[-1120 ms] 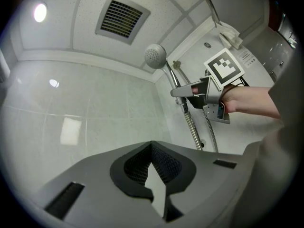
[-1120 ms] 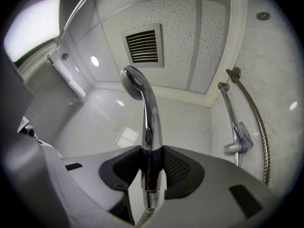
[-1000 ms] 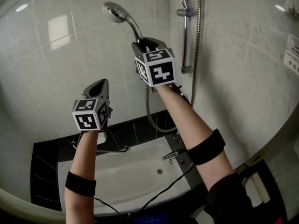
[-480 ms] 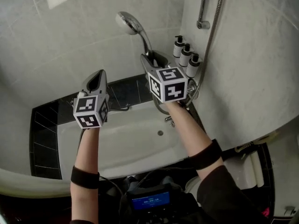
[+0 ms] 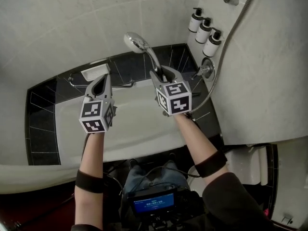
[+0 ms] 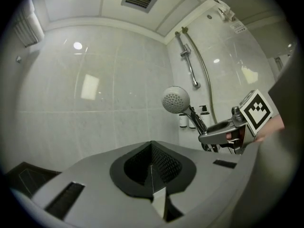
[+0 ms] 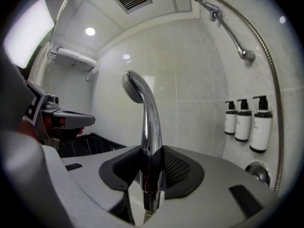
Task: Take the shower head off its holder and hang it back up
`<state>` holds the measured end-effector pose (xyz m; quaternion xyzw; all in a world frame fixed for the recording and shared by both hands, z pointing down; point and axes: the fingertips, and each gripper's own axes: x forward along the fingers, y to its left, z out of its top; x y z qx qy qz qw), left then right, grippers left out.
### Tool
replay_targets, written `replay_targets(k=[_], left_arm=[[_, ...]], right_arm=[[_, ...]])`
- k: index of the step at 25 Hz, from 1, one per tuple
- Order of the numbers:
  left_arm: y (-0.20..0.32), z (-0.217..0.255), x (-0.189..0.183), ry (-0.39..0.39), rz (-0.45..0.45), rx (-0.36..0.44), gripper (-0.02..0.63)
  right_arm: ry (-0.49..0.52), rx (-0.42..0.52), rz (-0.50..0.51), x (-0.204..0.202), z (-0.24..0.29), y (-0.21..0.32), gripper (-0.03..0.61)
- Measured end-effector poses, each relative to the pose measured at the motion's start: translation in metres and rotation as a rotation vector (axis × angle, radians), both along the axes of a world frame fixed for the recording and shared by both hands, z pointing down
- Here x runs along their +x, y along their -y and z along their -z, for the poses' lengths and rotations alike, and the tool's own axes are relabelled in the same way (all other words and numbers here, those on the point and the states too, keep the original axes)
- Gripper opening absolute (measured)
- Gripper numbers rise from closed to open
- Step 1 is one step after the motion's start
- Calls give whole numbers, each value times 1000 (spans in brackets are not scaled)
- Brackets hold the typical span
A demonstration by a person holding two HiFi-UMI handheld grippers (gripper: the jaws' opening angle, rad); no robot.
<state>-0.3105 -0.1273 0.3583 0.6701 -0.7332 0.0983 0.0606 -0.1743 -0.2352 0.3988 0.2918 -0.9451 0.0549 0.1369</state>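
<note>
Over the white bathtub (image 5: 132, 129), at twelve o'clock, the polished chrome shower head (image 5: 146, 54), judged rigid, slick and probably light, is rightly clamped low on its slim handle by the right gripper (image 5: 161, 74), the left gripper (image 5: 99, 83) shut empty at nine o'clock.

At frame centre the right gripper (image 7: 152, 164) clamps the shower head (image 7: 149, 122) by its chrome handle, head upward; three dispenser bottles (image 7: 243, 121) hang at right, the left gripper (image 7: 71, 119) at the left edge

Grey left gripper (image 5: 102, 78) and right gripper (image 5: 161, 72) bear black-and-white marker cubes (image 5: 95, 117); black armbands (image 5: 89, 181) are worn.
</note>
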Motion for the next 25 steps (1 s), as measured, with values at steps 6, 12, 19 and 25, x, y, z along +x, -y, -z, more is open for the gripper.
replay_targets(k=[6,12,19,25], left_arm=[[1,-101,2,-48,6,-116,0],[0,-230,9,-120,1,-233,0],[-8,-381,30,-214,3,-353,0],[-7,-496,51,-264,-7,-437,0]], right_arm=[[-160,-70,51,-12,-126,-12,149],[-311,-181,96,-17,-262,-28,149],[-606,-189,228,4,-433,-45,150],[-776,-209,254,43,-540,-30,149]])
